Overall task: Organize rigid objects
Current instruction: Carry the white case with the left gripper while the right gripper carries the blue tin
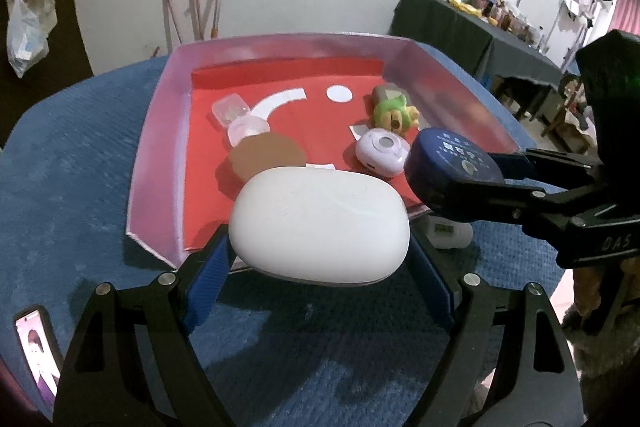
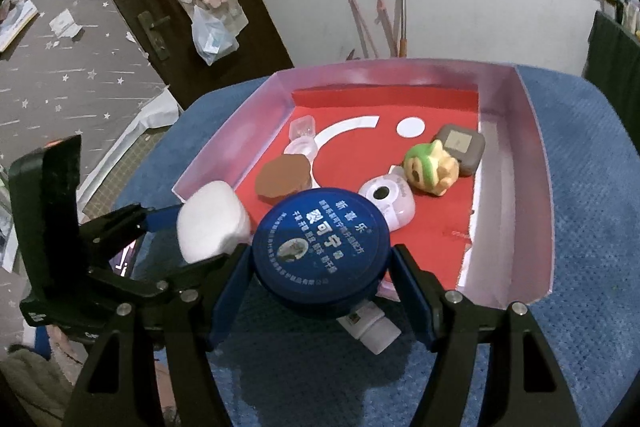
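Your left gripper (image 1: 320,259) was clamped on a white rounded case (image 1: 320,223), blue pads pressed to both its sides, holding it over the near-left corner of the pink tray (image 1: 160,155). Your right gripper (image 2: 320,267) was closed on a round blue tin (image 2: 320,247) with printed Chinese text on its lid, held just above the tray's near edge, right beside the white case. In the left wrist view the tin (image 1: 452,163) sat to the right of the case, close but whether touching I couldn't tell. Tray stood on a blue textured surface (image 1: 80,167) and had a red liner with white shapes. Inside it: a brown round lid-like piece (image 2: 284,179), a clear small square box (image 2: 303,127) and a clear round container (image 2: 301,149) toward the left wall; a lavender round gadget (image 2: 386,201) near the middle, a green-and-yellow figurine (image 2: 428,171) lying on its side just beyond it, touching a grey square box (image 2: 460,147). A white labelled bottle (image 2: 372,327) lay on the surface outside the tray, under the tin. A phone (image 1: 38,351) with a lit screen lay at the surface's left edge.
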